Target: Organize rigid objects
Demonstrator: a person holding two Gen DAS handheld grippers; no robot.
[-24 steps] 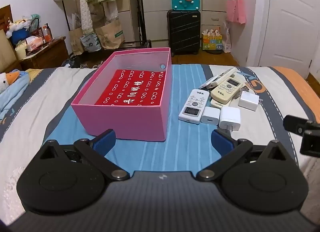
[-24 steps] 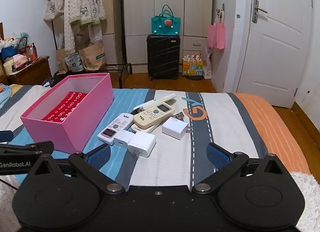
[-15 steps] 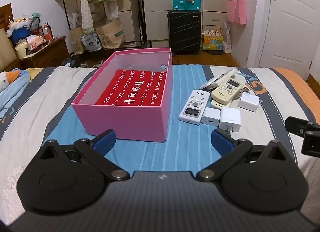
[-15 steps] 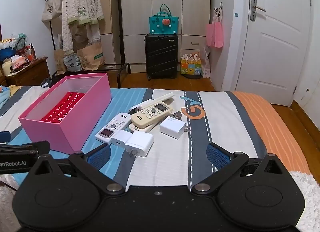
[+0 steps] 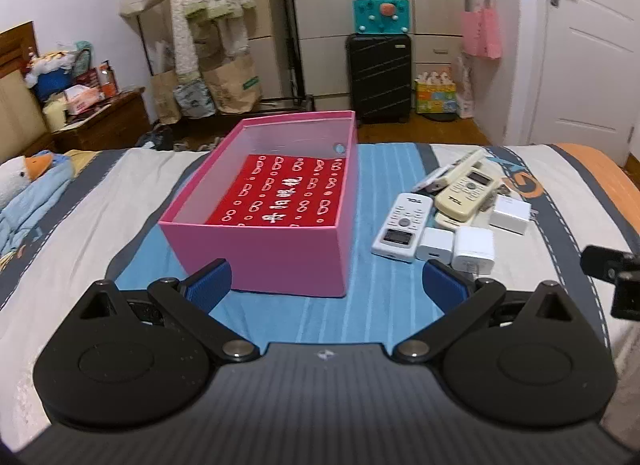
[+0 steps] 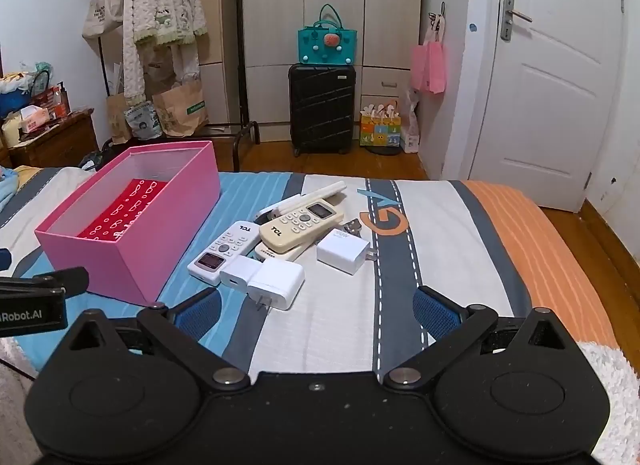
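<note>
A pink box [image 5: 280, 253] [image 6: 132, 253] stands on the bed with a red patterned sheet [image 5: 280, 201] on its floor. To its right lie a white remote [image 5: 402, 227] [image 6: 226, 251], a cream remote [image 5: 466, 193] [image 6: 300, 227] stacked on other remotes, and three white chargers [image 5: 474, 243] [image 6: 276, 279] [image 6: 342, 251]. My left gripper [image 5: 326, 281] hovers open just before the box's near wall. My right gripper [image 6: 316, 311] hangs open near the closest charger. Nothing sits between either pair of fingers.
The striped bedspread [image 6: 440, 225] runs to an orange edge at the right. Beyond the bed stand a black suitcase [image 6: 322, 109], a clothes rack with paper bags [image 6: 160, 65], a wooden side table [image 5: 100, 121] and a white door [image 6: 560, 85]. A plush duck [image 5: 24, 173] lies far left.
Both views have shifted slightly: the box and the pile of remotes sit a little lower and nearer in the frames. Both grippers stay wide open and empty.
</note>
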